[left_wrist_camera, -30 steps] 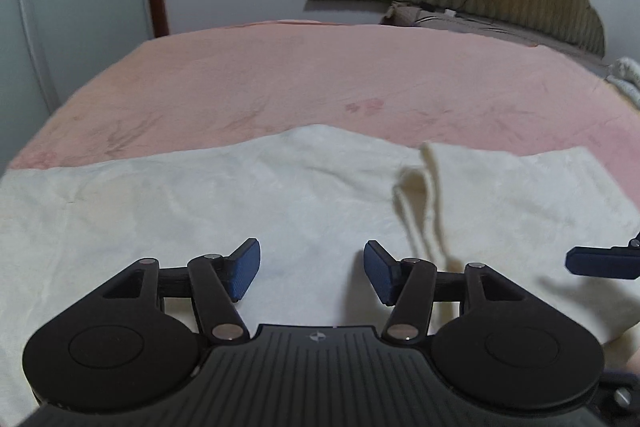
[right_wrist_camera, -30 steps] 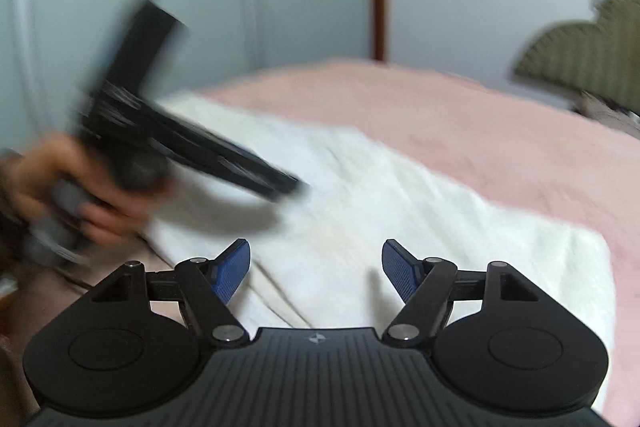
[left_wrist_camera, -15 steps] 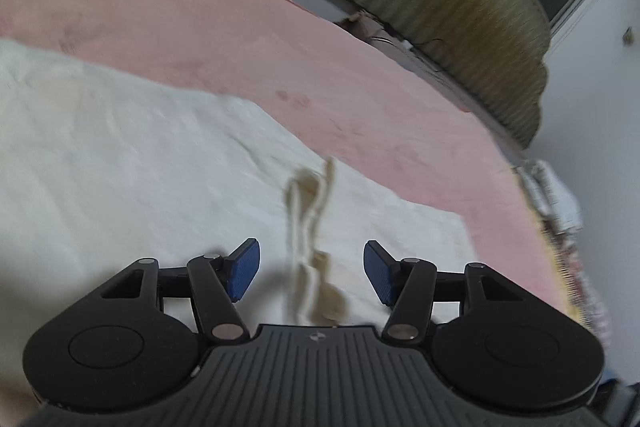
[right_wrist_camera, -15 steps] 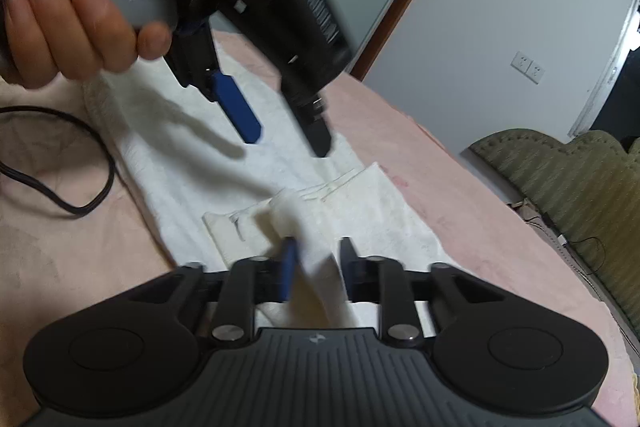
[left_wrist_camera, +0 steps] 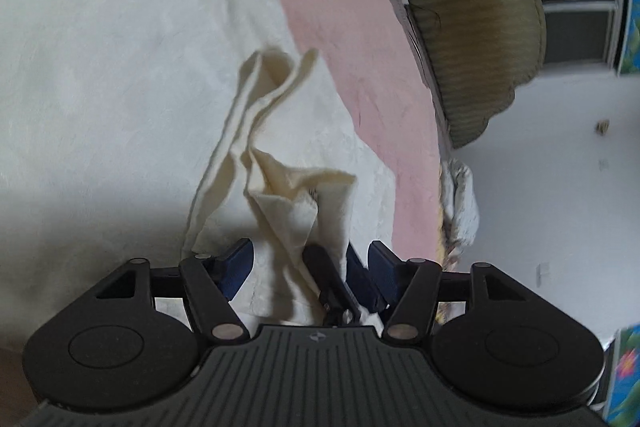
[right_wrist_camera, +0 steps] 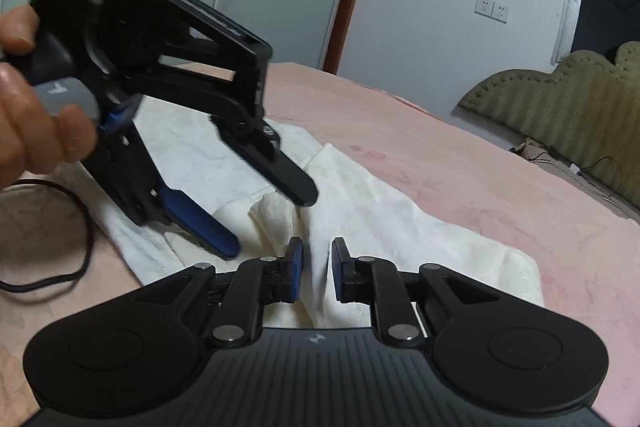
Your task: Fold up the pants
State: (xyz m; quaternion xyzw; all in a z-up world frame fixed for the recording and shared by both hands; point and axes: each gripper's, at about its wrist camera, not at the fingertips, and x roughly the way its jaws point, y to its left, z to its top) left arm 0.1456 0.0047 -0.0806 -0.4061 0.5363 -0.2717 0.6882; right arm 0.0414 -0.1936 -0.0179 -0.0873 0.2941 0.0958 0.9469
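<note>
Here we are gathering one edge of the pants (right_wrist_camera: 400, 223), which lie spread, cream-white, across the pink bed (right_wrist_camera: 500, 195). Our right gripper (right_wrist_camera: 317, 269) is clenched on a raised ridge of cloth: the fabric runs up between its blue pads (right_wrist_camera: 295, 269), pinched into a narrow fold. Our left gripper (right_wrist_camera: 272, 223) hangs just beside it with its jaws spread wide, one finger on either side of the same ridge and nothing held. From the left wrist we look down past its parted pads (left_wrist_camera: 239, 263) at a crumpled tuck of the pants (left_wrist_camera: 280, 187), with the right gripper's fingers (left_wrist_camera: 320, 267) poking in from below.

To do this step well, we judge the left should close on the cloth a little way along the edge from the right, not on the very same spot, so that the two holds can draw the hem taut between them. We ought to take all the layers of the tuck, since a bite on the top layer alone would let the under one sag and spoil the fold. We should keep the right hold firm while the left settles, and mind the two tools do not knock together, close as they are. The black cable (right_wrist_camera: 60, 267) on the bed lies near, and we should lift clear of it.
</note>
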